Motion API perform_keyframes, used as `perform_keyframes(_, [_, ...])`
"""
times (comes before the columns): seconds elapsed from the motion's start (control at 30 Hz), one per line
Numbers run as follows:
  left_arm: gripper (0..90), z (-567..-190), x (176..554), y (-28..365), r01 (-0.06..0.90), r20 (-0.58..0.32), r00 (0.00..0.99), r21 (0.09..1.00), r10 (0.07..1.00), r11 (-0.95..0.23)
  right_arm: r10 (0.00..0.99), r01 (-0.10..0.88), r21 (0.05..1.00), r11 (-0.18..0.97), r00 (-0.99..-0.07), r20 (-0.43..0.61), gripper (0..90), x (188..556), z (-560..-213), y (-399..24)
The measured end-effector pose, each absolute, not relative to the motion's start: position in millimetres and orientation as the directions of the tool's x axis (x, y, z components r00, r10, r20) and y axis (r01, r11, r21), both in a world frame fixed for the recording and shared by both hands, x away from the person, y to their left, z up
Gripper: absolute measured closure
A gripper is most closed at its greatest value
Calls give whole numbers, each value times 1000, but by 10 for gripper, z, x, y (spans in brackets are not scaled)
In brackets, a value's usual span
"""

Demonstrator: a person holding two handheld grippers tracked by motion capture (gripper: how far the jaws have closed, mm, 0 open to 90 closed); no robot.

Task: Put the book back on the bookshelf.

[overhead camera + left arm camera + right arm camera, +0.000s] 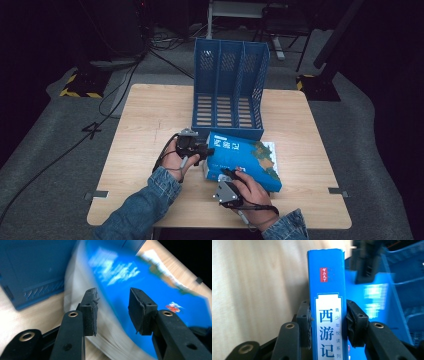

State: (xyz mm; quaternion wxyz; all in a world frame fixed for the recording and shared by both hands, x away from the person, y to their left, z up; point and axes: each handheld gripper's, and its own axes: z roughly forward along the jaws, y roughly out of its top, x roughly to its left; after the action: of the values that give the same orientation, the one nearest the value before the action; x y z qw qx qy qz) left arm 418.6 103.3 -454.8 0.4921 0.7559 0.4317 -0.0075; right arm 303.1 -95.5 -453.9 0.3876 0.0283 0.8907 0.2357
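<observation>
Dark floor and trailing cables surround a pale wooden table [150, 120], on whose far side a blue file rack [227, 90] with three upright slots stands with its open front facing the person. Just in front of the rack, a thick blue book [245, 157] rests tilted, its near edge raised off the wood. At its left end, the left gripper [202, 149] sits by the page edge; its own view shows the jaws standing partly apart with the pale page block and blue cover [140, 275] running between them, the pads not pressing, so it holds nothing. Further right, the right gripper [229, 175] has its jaws clamped across the spine [328, 315], one pad on each cover, as its own view shows plainly. The book looks fairly heavy for its size and stiff along the spine, while the pages opposite are loose and would likely fan or sag if pinched alone. The glossy cover seems slick, so a grip far from the weight could slip or twist. The spine, where the right gripper already bites, looks the soundest place to hold; a second hold should probably span both covers near the page edge, steadying the book as it is stood upright for a slot.
</observation>
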Motion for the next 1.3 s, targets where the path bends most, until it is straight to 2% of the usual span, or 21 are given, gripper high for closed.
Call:
perform_keyframes(0.1, [470,-4526,4168,1093,619,-386,642,771,662,-151,281,-99,500,860,-727,-626,623,3105,-4403,-1029])
perform_keyframes(0.23, [446,-4539,4161,1177,610,-387,636,782,667,-129,345,-64,558,827,-726,-595,624,3172,-4281,-1090])
perform_keyframes(0.37, [458,-4548,4119,1336,587,-322,627,794,709,-159,364,-49,579,814,-734,-574,624,3213,-4215,-1134])
perform_keyframes(0.67, [433,-4724,4027,1703,527,-143,649,793,747,-306,409,0,631,776,-761,-503,625,3320,-3972,-1237])
perform_keyframes(0.8, [427,-4799,3976,1835,520,-67,665,756,744,-397,436,22,663,748,-769,-467,626,3372,-3835,-1308])
perform_keyframes(0.87, [424,-4843,3946,1886,519,-49,665,748,745,-414,453,33,681,732,-770,-449,626,3393,-3773,-1340])
perform_keyframes(1.0, [422,-4943,3925,1980,548,-69,661,725,747,-418,475,50,707,705,-774,-419,626,3424,-3668,-1394])
perform_keyframes(1.07, [422,-4967,3916,2034,549,-34,663,701,748,-455,493,61,730,681,-775,-395,627,3442,-3576,-1441])
perform_keyframes(1.2, [416,-4989,3912,2111,551,-26,670,688,742,-473,524,80,765,639,-774,-356,627,3487,-3432,-1510])
perform_keyframes(1.3, [403,-5029,3916,2163,527,-26,676,716,736,-459,540,91,782,617,-772,-336,627,3519,-3349,-1545])
